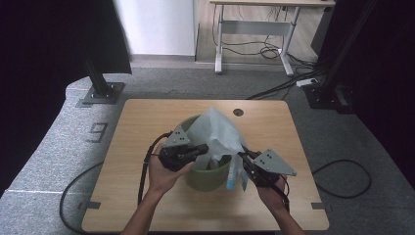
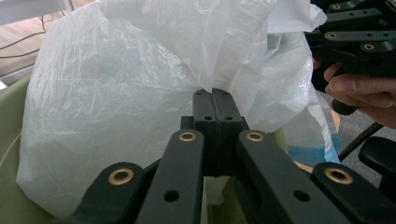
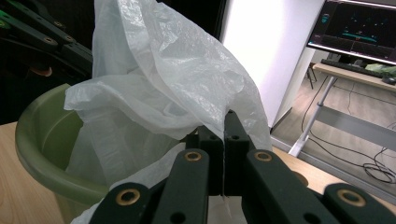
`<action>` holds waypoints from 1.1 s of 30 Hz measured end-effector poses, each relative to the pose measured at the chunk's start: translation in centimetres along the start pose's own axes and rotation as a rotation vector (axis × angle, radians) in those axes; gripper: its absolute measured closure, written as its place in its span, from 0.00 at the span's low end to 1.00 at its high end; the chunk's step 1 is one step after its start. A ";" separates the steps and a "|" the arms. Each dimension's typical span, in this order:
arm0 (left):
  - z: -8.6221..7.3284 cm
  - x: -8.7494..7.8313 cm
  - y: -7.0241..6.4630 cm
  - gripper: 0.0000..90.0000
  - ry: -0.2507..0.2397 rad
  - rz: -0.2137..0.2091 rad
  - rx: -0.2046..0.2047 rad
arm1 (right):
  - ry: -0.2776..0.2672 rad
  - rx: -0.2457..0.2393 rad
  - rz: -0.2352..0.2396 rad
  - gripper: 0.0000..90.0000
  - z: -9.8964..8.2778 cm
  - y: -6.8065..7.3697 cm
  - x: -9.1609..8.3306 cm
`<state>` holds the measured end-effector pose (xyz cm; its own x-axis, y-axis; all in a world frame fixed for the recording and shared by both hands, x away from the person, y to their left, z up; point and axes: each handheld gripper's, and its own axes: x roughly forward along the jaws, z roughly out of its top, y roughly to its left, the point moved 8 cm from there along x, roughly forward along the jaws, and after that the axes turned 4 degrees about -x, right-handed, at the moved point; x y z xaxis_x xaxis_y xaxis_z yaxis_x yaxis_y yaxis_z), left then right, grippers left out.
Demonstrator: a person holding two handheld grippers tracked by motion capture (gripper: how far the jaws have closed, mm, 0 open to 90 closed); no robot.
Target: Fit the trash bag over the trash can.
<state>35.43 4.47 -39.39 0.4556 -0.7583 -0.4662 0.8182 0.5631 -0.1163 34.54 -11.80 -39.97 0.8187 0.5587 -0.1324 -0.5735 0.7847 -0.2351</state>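
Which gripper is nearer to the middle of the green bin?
Left. The left gripper reaches over the bin's rim, shut on the bag. The right gripper is outside the rim, also shut on the bag.

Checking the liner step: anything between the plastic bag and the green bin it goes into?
Nothing visible does. The plastic bag already hangs partly inside the green bin, with the left gripper and right gripper each shut on its film near the rim.
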 end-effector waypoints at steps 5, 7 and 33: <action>-0.4 -0.6 0.8 1.00 -0.001 0.029 -0.006 | -0.004 0.019 0.012 0.93 -0.2 -0.2 -0.4; -0.7 -1.0 1.2 1.00 -0.001 0.040 -0.014 | -0.012 0.030 0.015 0.85 -0.2 -0.2 -0.7; -3.1 -4.2 5.5 1.00 -0.001 0.148 -0.095 | -0.051 0.146 0.128 0.44 -1.2 -0.6 -6.4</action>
<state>36.95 11.81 -40.76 0.5688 -0.6652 -0.4838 0.7053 0.6970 -0.1290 29.63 -16.16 -40.14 0.7386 0.6664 -0.1019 -0.6737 0.7350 -0.0765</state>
